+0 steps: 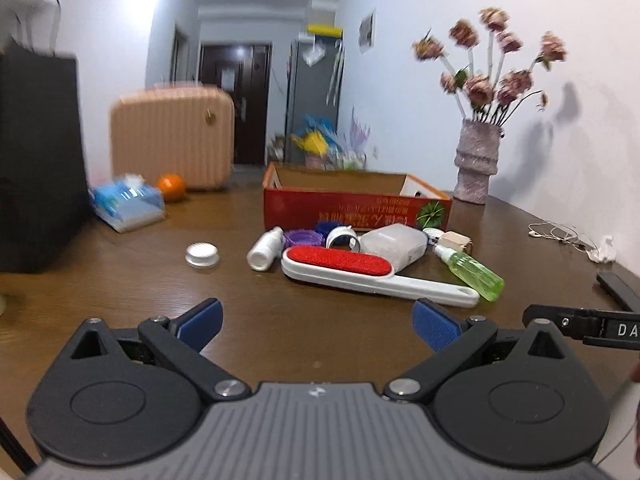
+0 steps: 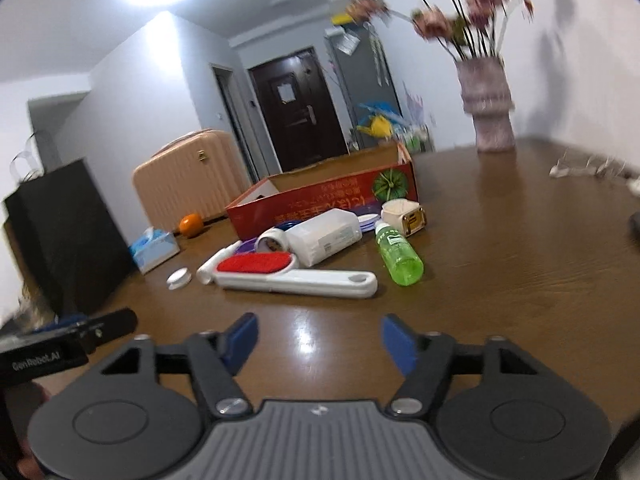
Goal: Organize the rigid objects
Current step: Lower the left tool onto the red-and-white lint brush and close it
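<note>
Approach step. Left claw (image 1: 318, 326) and right claw (image 2: 316, 340) both stood apart, empty, over bare counter (image 2: 500, 264). Lint brush (image 1: 360, 270), green bottle (image 2: 400, 254) and other pieces lay clustered against the red box (image 1: 356, 204). Next move likely: reach in, pick the nearest piece.

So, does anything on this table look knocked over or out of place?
Yes. The green bottle and small white bottle lie on their sides in the clutter before the red box, and a loose silver lid sits apart, left of the pile.
</note>
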### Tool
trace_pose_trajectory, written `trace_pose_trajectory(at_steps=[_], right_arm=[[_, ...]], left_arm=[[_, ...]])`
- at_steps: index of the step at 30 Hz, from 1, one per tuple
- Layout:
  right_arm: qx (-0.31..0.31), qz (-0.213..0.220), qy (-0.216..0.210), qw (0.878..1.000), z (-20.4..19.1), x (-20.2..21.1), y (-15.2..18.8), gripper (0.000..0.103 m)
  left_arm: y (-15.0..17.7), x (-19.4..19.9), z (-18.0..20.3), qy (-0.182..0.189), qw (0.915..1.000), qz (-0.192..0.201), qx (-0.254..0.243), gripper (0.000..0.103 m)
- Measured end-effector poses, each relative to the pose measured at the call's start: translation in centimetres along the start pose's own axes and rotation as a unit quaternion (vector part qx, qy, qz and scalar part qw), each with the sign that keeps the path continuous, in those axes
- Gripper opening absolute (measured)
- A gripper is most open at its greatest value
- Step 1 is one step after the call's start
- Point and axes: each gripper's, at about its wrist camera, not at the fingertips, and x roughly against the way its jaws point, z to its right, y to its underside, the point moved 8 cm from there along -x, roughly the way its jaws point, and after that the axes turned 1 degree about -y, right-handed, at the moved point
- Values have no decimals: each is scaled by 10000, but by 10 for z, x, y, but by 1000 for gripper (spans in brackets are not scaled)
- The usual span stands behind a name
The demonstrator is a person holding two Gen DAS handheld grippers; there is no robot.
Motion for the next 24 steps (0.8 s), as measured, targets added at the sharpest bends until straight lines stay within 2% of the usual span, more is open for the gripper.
trace_pose_trajectory(at_steps=[3, 5, 8, 10, 12, 21, 24], right_arm=[[-382, -205, 118, 9990, 18, -42, -12, 47], [-593, -280, 161, 9977, 30, -64, -19, 45], [-544, -251, 232, 9979, 39, -85, -27, 38], [-579, -403, 255, 9972, 44, -98, -30, 22], [-533, -569, 270, 9966, 48, -109, -29, 16], [-3, -836, 495, 9953, 61, -132, -43, 17], [-30, -972, 423, 9944, 63, -134, -46, 20]], left_arm=[[-14, -44, -9, 177, 9992, -283, 205, 97], [-23, -69, -12, 225, 9985, -378, 328, 93], [-29, -103, -19, 218, 9968, -536, 546, 86], [-31, -121, -21, 247, 9958, -636, 611, 84], [-31, -135, -22, 273, 9951, -716, 628, 84], [-28, -161, -24, 453, 9921, -918, 731, 81], [-20, -161, -25, 621, 9880, -1075, 917, 69]])
